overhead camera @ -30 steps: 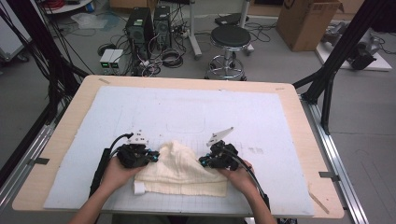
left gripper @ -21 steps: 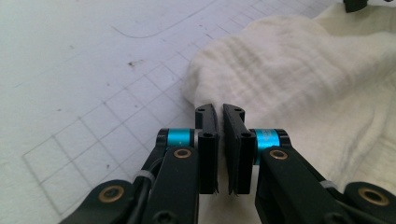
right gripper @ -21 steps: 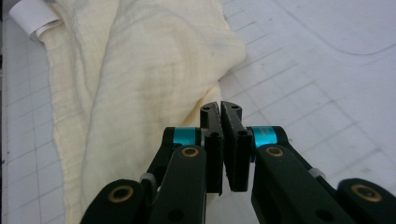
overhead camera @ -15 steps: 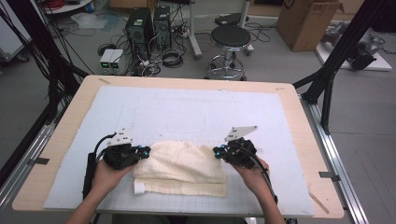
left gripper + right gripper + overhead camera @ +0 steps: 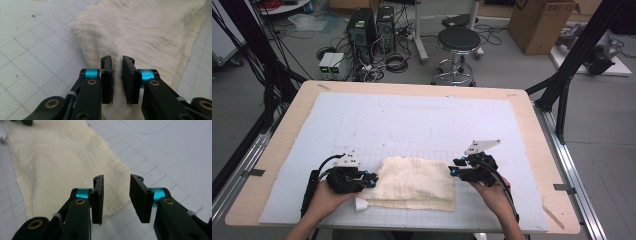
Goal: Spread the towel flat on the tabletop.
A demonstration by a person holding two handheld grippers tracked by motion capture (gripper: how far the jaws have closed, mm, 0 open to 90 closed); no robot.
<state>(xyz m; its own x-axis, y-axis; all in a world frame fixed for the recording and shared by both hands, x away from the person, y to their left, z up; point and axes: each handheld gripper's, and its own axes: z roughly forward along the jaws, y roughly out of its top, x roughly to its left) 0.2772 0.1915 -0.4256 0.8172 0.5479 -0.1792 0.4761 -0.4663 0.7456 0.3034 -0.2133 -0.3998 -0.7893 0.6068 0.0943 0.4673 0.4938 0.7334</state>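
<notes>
A cream cloth (image 5: 414, 182) lies flat on the white grid mat (image 5: 412, 115) near the table's front edge. My left gripper (image 5: 371, 179) sits at the cloth's left end. In the left gripper view its jaws (image 5: 117, 60) have just been opening and stand slightly apart, with a raised fold of the cloth (image 5: 150, 30) still between them. My right gripper (image 5: 453, 172) is at the cloth's right end. Its jaws (image 5: 116, 178) have just been opening and hang wide above the cloth's edge (image 5: 55, 165), with nothing between them.
The mat covers most of the wooden table (image 5: 537, 130). A small white tag (image 5: 360, 203) sticks out at the cloth's front left corner. Beyond the table stand a stool (image 5: 459, 40), computer cases (image 5: 372, 25) and a cardboard box (image 5: 537, 22).
The cloth was bunched in a hump between the grippers and now lies spread flat. Both hands moved apart, left and right. The right jaws have let go of the cloth.
</notes>
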